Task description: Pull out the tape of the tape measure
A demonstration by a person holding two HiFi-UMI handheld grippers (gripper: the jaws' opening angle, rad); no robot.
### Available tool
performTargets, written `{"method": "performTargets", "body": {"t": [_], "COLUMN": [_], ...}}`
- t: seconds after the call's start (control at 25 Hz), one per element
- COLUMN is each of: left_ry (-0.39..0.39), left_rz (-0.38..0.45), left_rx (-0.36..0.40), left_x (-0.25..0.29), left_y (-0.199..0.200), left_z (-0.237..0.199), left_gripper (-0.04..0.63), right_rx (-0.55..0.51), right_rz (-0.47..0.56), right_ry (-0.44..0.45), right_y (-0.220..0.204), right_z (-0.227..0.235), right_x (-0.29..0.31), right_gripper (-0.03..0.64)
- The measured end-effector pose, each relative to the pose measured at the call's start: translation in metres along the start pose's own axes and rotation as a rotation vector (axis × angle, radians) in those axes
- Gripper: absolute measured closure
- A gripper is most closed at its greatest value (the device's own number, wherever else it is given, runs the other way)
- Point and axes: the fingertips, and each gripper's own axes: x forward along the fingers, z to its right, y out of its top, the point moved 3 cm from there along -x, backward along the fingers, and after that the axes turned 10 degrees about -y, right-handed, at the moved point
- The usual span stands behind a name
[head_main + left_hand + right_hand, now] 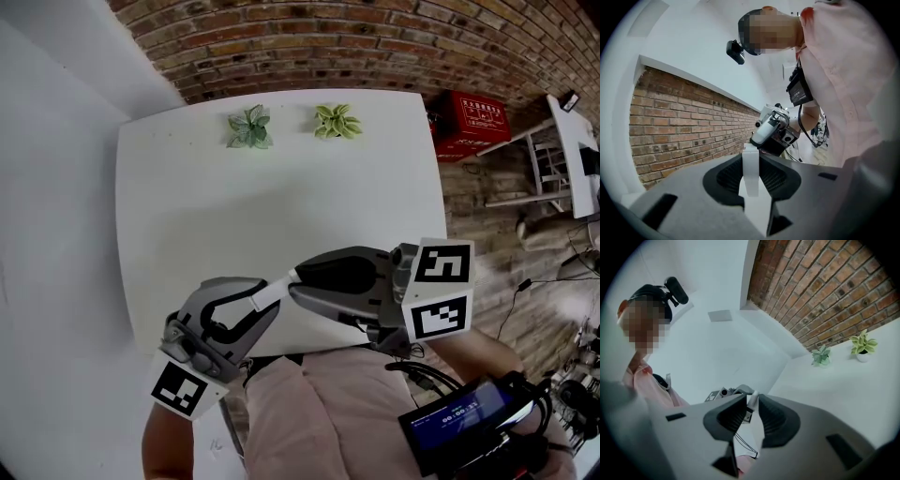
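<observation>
The left gripper (262, 302), at the lower left of the head view, is clamped on a flat white tape measure (751, 174) that stands upright between its jaws. The right gripper (298, 281) meets it from the right, jaws nearly together and pinching the thin white tape end (753, 400). Both hang over the near edge of the white table (281, 187), well apart from two small green potted plants (249, 127) at its far edge.

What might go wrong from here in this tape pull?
1. The right gripper pinches the tape end only at its very jaw tips, so it may slip free on the pull.
2. The left gripper holds the white tape measure in mid-air, off the table; a jerk might twist it loose or drop it.
</observation>
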Motion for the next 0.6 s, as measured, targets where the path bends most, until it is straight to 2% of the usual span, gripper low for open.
{"method": "performTargets", "body": {"t": [0.32,0.6], "left_ry": [-0.007,-0.014], "left_rz": [-0.037,-0.04], "left_rx": [0.072,0.085], "left_x": [0.0023,0.0013], "left_y": [0.0057,0.0026], "left_z": [-0.0002,0.0012], "left_gripper": [0.494,0.494], "right_rx": [0.069,0.122], "right_rz": [-0.025,-0.014], "right_ry": [0.033,0.039], "right_y": [0.0003,-0.003], "right_z": [0.0005,0.0034], "right_x": [-0.0041,-0.0039], "right_gripper": [0.558,0.578]}}
